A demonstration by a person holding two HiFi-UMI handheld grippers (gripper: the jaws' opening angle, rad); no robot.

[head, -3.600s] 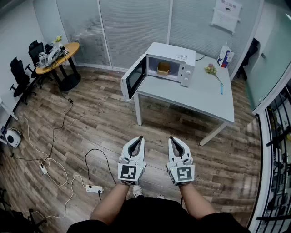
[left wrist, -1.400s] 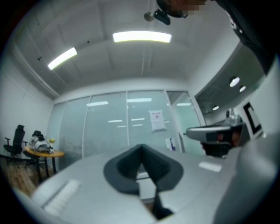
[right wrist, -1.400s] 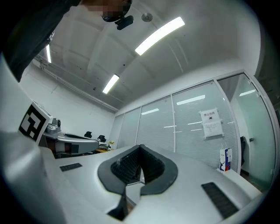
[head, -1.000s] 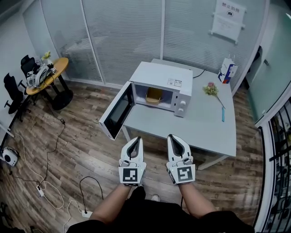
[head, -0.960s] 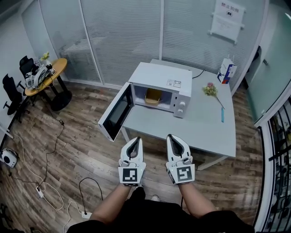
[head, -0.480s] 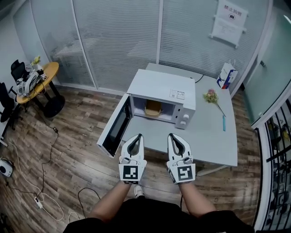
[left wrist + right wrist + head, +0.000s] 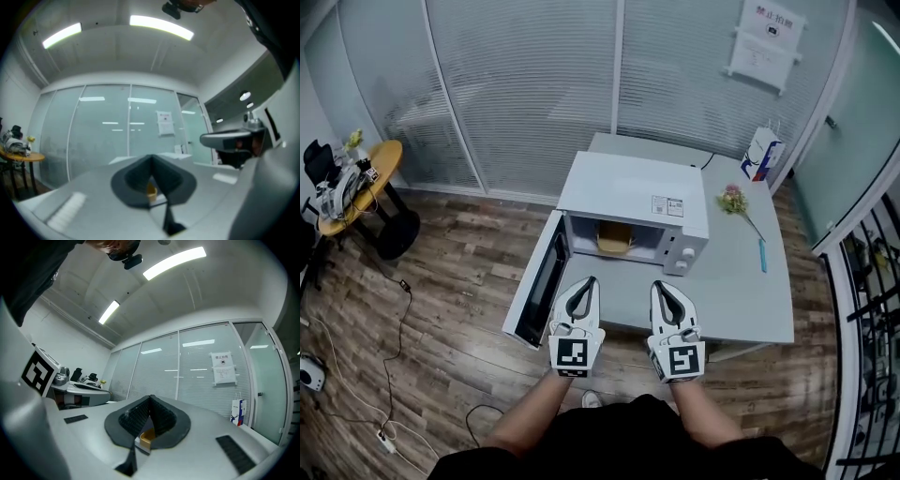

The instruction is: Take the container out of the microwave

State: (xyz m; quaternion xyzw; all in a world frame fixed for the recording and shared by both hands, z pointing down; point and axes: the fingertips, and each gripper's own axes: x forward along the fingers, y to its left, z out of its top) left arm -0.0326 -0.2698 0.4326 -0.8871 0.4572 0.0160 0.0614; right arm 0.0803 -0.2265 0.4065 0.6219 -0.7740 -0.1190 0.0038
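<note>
A white microwave (image 7: 633,199) stands on the grey table (image 7: 741,291) with its door (image 7: 539,292) swung open to the left. Inside sits a yellow container (image 7: 613,242), partly hidden by the cavity's top edge. My left gripper (image 7: 590,280) and right gripper (image 7: 659,285) hang side by side just in front of the open cavity, over the table's near edge, both shut and empty. In the left gripper view a sliver of the container (image 7: 151,189) shows between the shut jaws. The right gripper view shows the container (image 7: 147,436) the same way.
On the table right of the microwave lie a small flower bunch (image 7: 733,199), a blue pen (image 7: 762,255) and a white-and-blue carton (image 7: 757,153). Glass partitions stand behind. A round wooden table (image 7: 358,180) and floor cables (image 7: 389,375) are at the left.
Both grippers have come forward together toward the microwave, from above the wooden floor to the table's near edge. The microwave and its open door now sit much closer. Both jaws stay shut.
</note>
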